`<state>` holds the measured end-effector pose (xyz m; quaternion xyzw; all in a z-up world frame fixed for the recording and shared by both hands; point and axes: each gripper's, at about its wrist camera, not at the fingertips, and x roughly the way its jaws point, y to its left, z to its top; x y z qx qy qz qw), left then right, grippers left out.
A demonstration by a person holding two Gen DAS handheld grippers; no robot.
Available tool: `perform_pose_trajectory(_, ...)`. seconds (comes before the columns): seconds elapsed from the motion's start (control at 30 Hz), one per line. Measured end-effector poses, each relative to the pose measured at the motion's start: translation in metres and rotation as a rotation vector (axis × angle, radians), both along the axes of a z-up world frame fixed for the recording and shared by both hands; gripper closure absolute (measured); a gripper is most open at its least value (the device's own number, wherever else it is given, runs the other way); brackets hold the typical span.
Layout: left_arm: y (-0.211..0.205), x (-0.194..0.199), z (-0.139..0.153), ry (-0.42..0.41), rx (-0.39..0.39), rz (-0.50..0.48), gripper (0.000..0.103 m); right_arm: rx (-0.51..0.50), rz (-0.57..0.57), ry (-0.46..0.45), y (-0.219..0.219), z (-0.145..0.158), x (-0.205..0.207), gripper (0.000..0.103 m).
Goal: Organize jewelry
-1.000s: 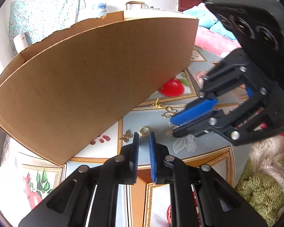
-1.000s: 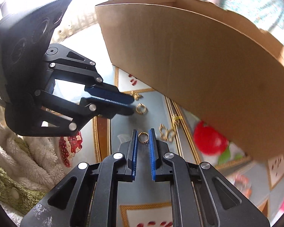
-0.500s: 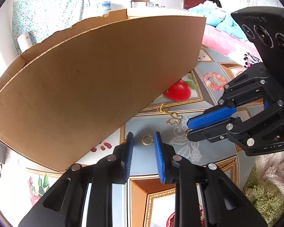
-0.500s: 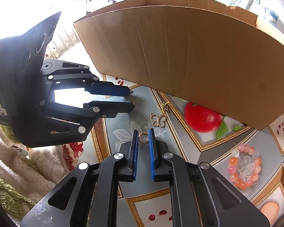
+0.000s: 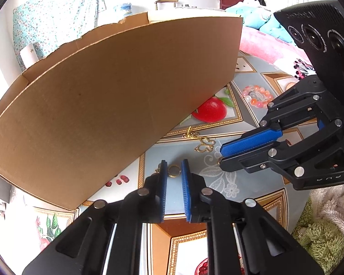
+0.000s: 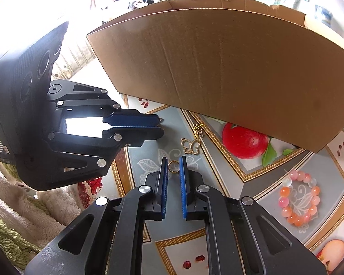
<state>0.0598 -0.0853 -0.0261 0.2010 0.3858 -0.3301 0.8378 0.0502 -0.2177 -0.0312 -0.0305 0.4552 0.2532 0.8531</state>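
Note:
A small gold ring (image 5: 173, 171) sits between the blue pads of my left gripper (image 5: 173, 163), whose jaws are closing; the pads touch the ring's sides. My right gripper (image 6: 173, 160) is shut on a second gold ring (image 6: 173, 169) at its fingertips. In the left wrist view the right gripper (image 5: 221, 154) hangs to the right, close by. The left gripper (image 6: 159, 126) shows at the left of the right wrist view. Both hover low over the fruit-print tablecloth (image 5: 229, 183), in front of a large cardboard box (image 5: 114, 103).
A gold butterfly pendant (image 6: 191, 146) and a short gold chain piece (image 6: 198, 129) lie on the cloth by the cardboard box (image 6: 217, 68). A pink and orange bead bracelet (image 6: 298, 199) lies further right. A fluffy green and cream blanket (image 6: 11, 229) borders the table.
My left jaws spread apart, then came together again on the ring. My right gripper rolled and slid away from the left one, still carrying its ring; the bracelet came into view.

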Motion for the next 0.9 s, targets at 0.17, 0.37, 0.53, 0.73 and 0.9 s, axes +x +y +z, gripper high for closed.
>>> perform_pose_trajectory(0.17, 0.0, -0.002, 0.0, -0.003, 0.004, -0.012, 0.093, 0.004, 0.001, 0.001, -0.002, -0.002, -0.001, 0.097)
perform_pose_trajectory(0.37, 0.0, -0.005, 0.001, -0.001, 0.001, -0.017, 0.093, 0.01, -0.004, 0.008, -0.006, 0.0, -0.004, 0.101)
perform_pose_trajectory(0.53, 0.002, -0.004, 0.001, 0.004, -0.006, -0.008, 0.093, 0.019, -0.001, 0.008, -0.009, 0.006, -0.007, 0.09)
perform_pose_trajectory(0.73, 0.004, -0.004, 0.0, 0.007, -0.018, -0.006, 0.093, -0.033, 0.006, -0.024, -0.005, 0.006, -0.007, 0.08)
perform_pose_trajectory(0.9, 0.004, -0.004, 0.0, 0.004, -0.024, -0.007, 0.093, -0.105, 0.036, -0.052, 0.008, 0.004, -0.008, 0.088)
